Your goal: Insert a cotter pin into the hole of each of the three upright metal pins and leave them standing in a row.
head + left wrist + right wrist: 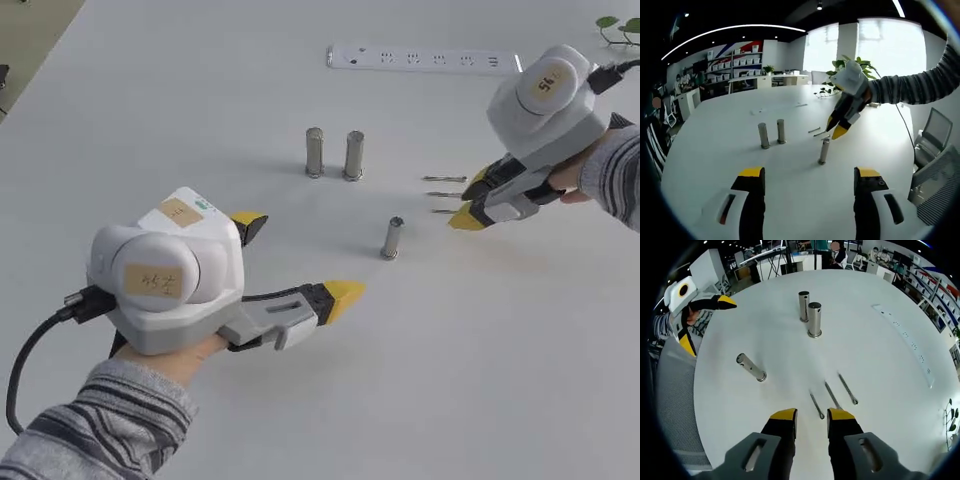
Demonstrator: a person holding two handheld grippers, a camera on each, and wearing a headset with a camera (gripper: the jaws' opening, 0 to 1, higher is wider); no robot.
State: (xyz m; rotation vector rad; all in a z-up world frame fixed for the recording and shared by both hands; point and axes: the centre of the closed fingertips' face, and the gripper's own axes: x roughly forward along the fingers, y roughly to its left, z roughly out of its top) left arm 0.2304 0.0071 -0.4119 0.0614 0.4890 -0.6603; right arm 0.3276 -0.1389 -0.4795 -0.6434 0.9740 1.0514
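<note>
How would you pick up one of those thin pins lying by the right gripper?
I'd take the middle thin pin by its shaft, from straight above, jaws across it: it lies flat on the table, too slim to catch sideways.

Left gripper (pixel 298 255), jaws spread wide: bare white tabletop (pixel 480 350) straight ahead, then the lone upright silver metal pin (pixel 392 238) blocks the lane. Ahead and to its left, the two close-set upright silver pins (pixel 314 152) leave only a narrow gap. Right gripper (pixel 470 198), jaws slightly parted: three thin grey cotter pins (pixel 832 394) lie right at its tips, clear table beyond.
</note>
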